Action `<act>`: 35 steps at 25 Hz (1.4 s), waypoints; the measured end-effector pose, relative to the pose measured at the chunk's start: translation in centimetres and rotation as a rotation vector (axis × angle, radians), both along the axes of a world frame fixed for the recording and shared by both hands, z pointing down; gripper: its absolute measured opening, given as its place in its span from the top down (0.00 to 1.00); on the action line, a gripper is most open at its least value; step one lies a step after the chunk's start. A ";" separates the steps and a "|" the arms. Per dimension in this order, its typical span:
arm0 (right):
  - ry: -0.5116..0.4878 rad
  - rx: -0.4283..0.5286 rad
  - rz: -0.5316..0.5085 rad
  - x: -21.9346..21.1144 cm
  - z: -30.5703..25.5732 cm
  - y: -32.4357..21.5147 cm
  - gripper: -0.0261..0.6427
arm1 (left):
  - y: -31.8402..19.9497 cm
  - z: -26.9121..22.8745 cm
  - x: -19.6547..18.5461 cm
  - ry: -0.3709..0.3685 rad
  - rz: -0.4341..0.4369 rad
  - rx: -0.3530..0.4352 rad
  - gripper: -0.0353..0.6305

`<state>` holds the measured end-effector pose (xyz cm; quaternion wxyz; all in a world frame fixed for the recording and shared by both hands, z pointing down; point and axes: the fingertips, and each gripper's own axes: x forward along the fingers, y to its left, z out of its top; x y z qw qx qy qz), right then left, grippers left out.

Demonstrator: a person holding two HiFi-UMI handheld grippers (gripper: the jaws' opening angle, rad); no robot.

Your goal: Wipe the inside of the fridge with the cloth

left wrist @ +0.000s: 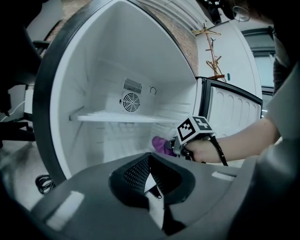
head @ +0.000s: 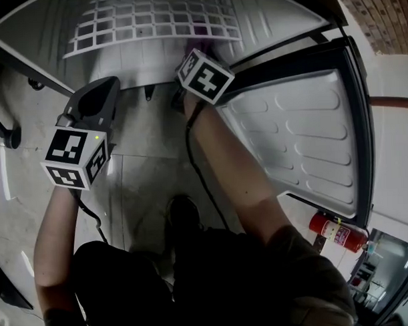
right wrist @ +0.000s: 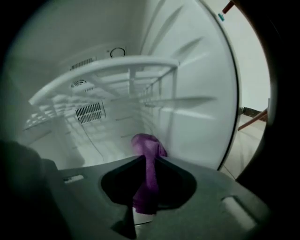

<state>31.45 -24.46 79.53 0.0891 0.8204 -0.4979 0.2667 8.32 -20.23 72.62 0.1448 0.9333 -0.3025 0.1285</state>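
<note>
Cloth [right wrist: 147, 143], purple, is pinched between the jaws of the right tool [right wrist: 146, 161]. Its bunched end pokes out past their tips inside the fridge [left wrist: 93, 93], below the wire shelf [right wrist: 108, 70]. The left tool [left wrist: 150, 164] hangs outside the fridge, behind the right one, its jaws pressed together on nothing.

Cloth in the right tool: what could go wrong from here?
1. The purple cloth is pinched by a narrow fold in the right tool; dragging on the fridge wall may pull it out.
2. The wire shelf sits close above; a raised stroke may knock it.
</note>
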 end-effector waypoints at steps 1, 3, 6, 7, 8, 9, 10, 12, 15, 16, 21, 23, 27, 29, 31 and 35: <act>-0.011 -0.028 0.007 0.1 0.9 0.1 0.88 | 0.2 0.1 -0.2 -0.012 0.003 0.006 0.92; -0.028 -0.077 0.020 0.1 2.6 0.3 0.88 | 0.6 0.2 -0.5 -0.032 0.007 0.025 0.92; -0.047 -0.109 0.033 0.2 4.0 0.7 0.88 | 1.0 0.1 -0.8 -0.033 0.015 0.038 0.92; -0.052 -0.112 0.032 0.2 4.3 0.8 0.88 | 1.1 0.1 -0.9 -0.030 0.015 0.034 0.92; -0.056 -0.112 0.029 0.1 4.5 0.8 0.88 | 1.2 0.1 -1.1 -0.029 0.011 0.030 0.92; -0.058 -0.109 0.023 0.1 4.6 0.8 0.88 | 1.2 0.3 -1.3 -0.029 0.004 0.025 0.92; -0.059 -0.104 0.016 -0.1 4.6 0.7 0.88 | 1.3 0.5 -1.6 -0.029 -0.003 0.019 0.92; -0.068 -0.090 0.005 -0.3 4.5 0.6 0.88 | 1.4 0.7 -2.1 -0.029 -0.014 0.007 0.92; -0.105 -0.067 0.005 -0.7 4.4 0.5 0.88 | 1.4 0.7 -2.9 -0.034 -0.028 0.008 0.92; -0.122 -0.058 0.011 -0.8 4.2 0.5 0.88 | 1.3 0.6 -3.2 -0.036 -0.035 0.012 0.92; -0.216 -0.039 -0.047 -3.4 2.5 1.5 0.88 | 1.8 -1.2 -4.8 -0.044 -0.043 0.019 0.92; -0.239 -0.059 -0.126 -5.4 1.6 2.5 0.88 | 2.9 -2.3 -4.7 -0.047 -0.037 0.007 0.92; -0.292 -0.108 -0.261 -9.0 -0.5 5.4 0.88 | 5.2 -4.8 -4.2 -0.047 -0.066 -0.042 0.92; -0.317 -0.124 -0.322 -10.6 -2.0 6.8 0.88 | 6.0 -6.8 -4.0 -0.052 -0.088 -0.060 0.92; -0.339 -0.135 -0.364 -11.8 -4.1 7.8 0.88 | 6.5 -9.3 -4.1 -0.054 -0.117 -0.073 0.92; -0.362 -0.192 -0.435 -13.7 -9.4 10.3 0.88 | 7.1 -14.9 -5.0 -0.069 -0.162 -0.104 0.92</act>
